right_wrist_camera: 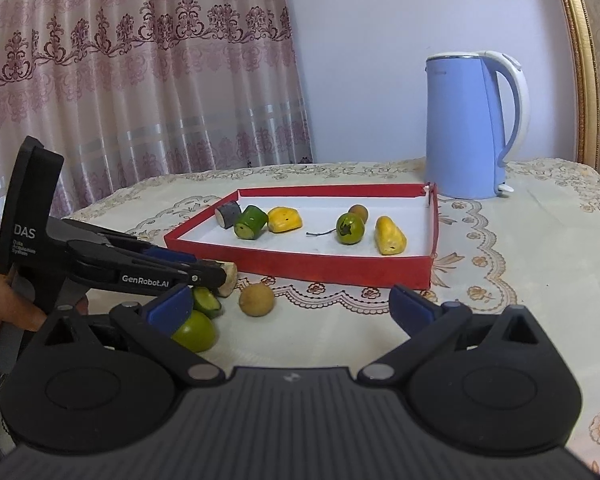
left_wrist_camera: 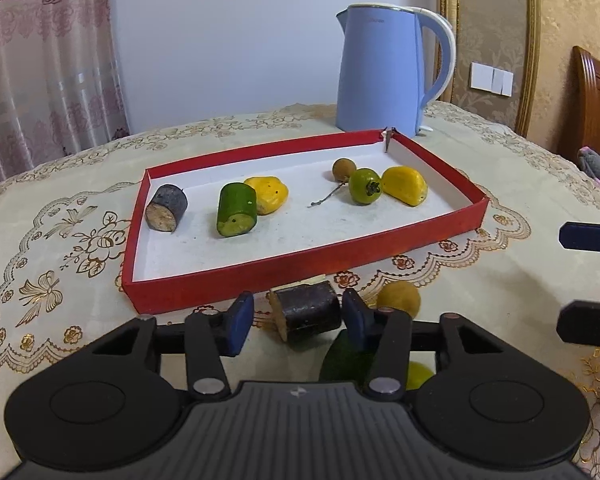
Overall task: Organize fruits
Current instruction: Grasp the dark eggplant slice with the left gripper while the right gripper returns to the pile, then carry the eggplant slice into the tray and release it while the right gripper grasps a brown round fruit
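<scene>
A red tray (left_wrist_camera: 300, 276) (right_wrist_camera: 332, 266) holds several fruit pieces: a dark stub (left_wrist_camera: 166, 208), a green stub (left_wrist_camera: 237, 210), two yellow pieces (left_wrist_camera: 268, 194) (left_wrist_camera: 405, 185), a green fruit (left_wrist_camera: 365, 186) and a brown longan (left_wrist_camera: 343, 169). My left gripper (left_wrist_camera: 298, 320) (right_wrist_camera: 210, 276) is open around a dark sugarcane piece (left_wrist_camera: 310, 314) on the cloth in front of the tray; a gap shows beside the left pad. A brown longan (right_wrist_camera: 257, 299), a green stub (right_wrist_camera: 207, 303) and a green lime (right_wrist_camera: 194, 331) lie nearby. My right gripper (right_wrist_camera: 296, 306) is open and empty.
A blue electric kettle (left_wrist_camera: 384, 76) (right_wrist_camera: 470, 128) stands behind the tray's far right corner. The table has a cream embroidered cloth (left_wrist_camera: 60, 264). Curtains hang behind on the left. A wooden headboard (left_wrist_camera: 598, 100) is at far right.
</scene>
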The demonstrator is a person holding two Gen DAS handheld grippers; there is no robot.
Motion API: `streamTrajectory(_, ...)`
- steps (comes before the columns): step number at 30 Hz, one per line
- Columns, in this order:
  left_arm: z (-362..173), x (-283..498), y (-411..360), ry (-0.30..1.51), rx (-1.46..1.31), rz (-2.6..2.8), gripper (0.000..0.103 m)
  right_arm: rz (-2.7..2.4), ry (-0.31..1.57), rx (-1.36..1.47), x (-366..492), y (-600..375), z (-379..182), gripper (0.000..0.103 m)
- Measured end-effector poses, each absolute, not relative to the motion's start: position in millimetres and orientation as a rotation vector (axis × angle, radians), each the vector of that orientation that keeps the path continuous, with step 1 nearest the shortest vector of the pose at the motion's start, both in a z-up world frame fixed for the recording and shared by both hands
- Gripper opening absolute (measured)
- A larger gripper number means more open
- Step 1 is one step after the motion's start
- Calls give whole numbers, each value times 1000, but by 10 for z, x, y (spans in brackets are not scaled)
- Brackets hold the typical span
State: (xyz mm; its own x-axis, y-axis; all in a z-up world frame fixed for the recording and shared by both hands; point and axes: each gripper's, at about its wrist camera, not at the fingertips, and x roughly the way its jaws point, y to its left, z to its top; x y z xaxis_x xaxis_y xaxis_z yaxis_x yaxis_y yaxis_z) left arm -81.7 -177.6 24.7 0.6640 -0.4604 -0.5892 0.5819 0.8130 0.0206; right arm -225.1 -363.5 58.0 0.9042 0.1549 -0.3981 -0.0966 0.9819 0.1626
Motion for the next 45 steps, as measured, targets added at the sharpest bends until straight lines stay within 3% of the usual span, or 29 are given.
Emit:
streamTrajectory(8, 173, -760, -1906, 633, 179, -602, 47, 145, 445, 116, -2163, -3529, 587, 103)
streamTrajectory(9, 177, -736, -1880, 637, 159, -602, 37, 141, 445, 109, -2159, -3523, 592, 103)
streamTrajectory(10, 187, -705, -1841, 644, 133, -601, 33, 135, 444, 100, -2154, -3518, 598, 103)
streamTrajectory(20, 189, -646, -1876, 673, 309, -606, 32, 135, 466, 41, -2055, -3435, 603, 102)
streamTrajectory(25, 164, -577, -1719, 686, 223, -593, 32, 147, 477, 38, -2009, -3386, 589, 103)
streamTrajectory(27, 170, -617, -1674, 679, 200, -600, 32, 165, 486, 34, -1950, -3364, 587, 98)
streamTrajectory(28, 182, -650, -1653, 670, 199, -604, 32, 169, 498, 29, -1896, -3348, 582, 87)
streamTrajectory(30, 227, -720, -1609, 647, 202, -611, 32, 172, 529, 24, -1758, -3328, 570, 55)
streamTrajectory(31, 262, -749, -1572, 634, 196, -610, 32, 177, 547, 29, -1677, -3330, 562, 49)
streamTrajectory(45, 637, -855, -1233, 501, 149, -597, 32, 145, 672, -1, -1195, -3159, 309, 43)
